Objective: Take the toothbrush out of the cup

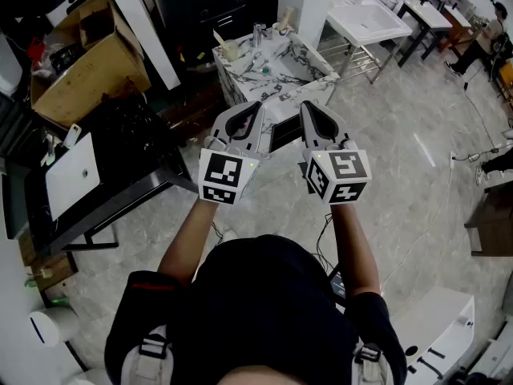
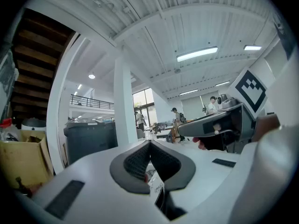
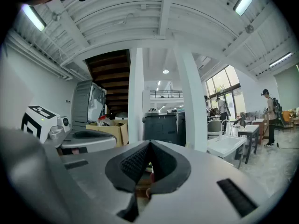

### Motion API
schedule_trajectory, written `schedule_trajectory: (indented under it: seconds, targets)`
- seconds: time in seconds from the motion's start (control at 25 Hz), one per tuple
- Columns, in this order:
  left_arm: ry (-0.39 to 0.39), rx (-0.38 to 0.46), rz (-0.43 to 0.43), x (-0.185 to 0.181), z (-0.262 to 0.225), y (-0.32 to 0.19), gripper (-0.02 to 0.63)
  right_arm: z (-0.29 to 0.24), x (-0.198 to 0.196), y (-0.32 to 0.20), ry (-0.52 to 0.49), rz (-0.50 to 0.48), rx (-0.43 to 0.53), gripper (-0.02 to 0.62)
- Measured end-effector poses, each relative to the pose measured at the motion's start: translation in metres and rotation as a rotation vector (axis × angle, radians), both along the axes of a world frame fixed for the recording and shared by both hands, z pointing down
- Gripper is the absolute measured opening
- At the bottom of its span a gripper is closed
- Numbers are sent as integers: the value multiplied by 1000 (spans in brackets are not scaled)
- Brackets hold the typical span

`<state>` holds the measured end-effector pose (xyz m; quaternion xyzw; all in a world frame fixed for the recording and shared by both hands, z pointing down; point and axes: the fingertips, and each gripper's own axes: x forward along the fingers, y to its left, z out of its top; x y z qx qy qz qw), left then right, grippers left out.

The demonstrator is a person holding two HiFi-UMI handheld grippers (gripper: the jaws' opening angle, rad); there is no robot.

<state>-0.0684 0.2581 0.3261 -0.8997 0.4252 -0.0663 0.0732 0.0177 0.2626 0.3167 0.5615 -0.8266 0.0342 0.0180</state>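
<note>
Nearest item: my dark shirt (image 1: 264, 295), both arms held out level above the floor.

Item, left: left gripper (image 1: 255, 107). Jaws pressed fully together, nothing between the pads.

Item, right: right gripper (image 1: 309, 105). Jaws likewise closed, and empty.

Item, far left: open cardboard box (image 1: 80, 62).

Item, far centre: marble-patterned counter (image 1: 300, 74). Near its left corner stands a cream cup (image 1: 231, 52) with the toothbrush (image 1: 217, 38) leaning out of it. It is well apart from both grippers and untouched. A faucet (image 1: 256, 34) stands near the cup on its right.

Item, far right: white basin (image 1: 370, 18).

Hazards, as I judge them:
- Reaching in with the jaws closed would nudge the cup instead of gripping the brush.
- The cup looks light, so pulling the brush sideways rather than upward could tip it.
- The faucet crowds the right-hand approach.

Views compared:
- Only the head view shows the cup and toothbrush.
- Both gripper views look out level over the counter, onto a pillar (image 2: 122, 101), the ceiling and distant people.
- The left gripper view catches the right gripper at its right edge, and the right gripper view catches the left gripper at its left.
- The gripper views settle that the pads meet, which the head view shows less plainly.
</note>
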Motion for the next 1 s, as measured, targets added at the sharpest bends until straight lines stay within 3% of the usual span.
schedule_trajectory:
  seconds: [1.0]
  targets:
    - [-18, -8, -42, 37, 10, 30, 11, 16, 41, 20, -83, -31, -27, 32]
